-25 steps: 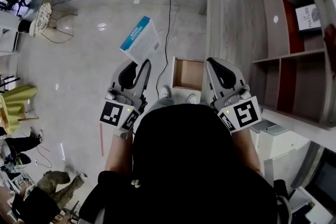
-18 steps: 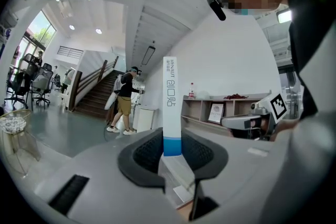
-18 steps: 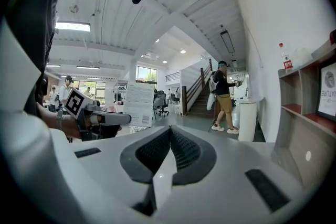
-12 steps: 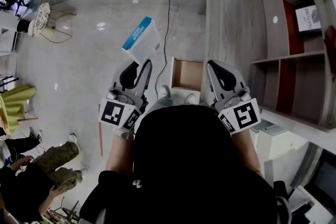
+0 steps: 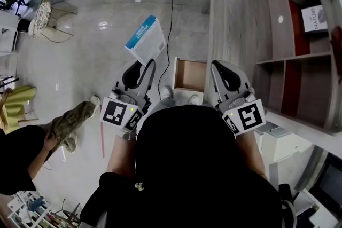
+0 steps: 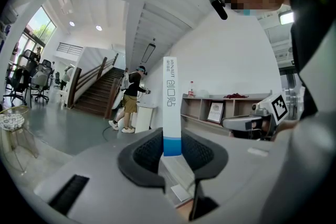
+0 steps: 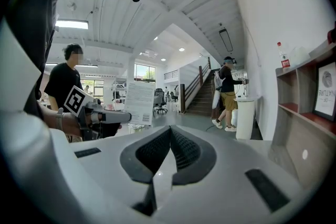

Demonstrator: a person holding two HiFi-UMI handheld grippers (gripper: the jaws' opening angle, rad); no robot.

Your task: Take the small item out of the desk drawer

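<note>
Bystander's leg [image 5: 69, 123] stepped in — left gripper [image 5: 142, 64] pinches flat carton [image 5: 145, 39] (blue-white).

The box [image 6: 169, 97] I hold reads "HYNAUT" down its narrow side; a book [image 5: 315, 18] on the shelf [image 5: 283, 59] shows "NATURE".

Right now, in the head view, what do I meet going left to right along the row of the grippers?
Bystander's leg → left gripper clamping the blue-and-white box → open drawer → right gripper → wooden shelf unit.
</note>
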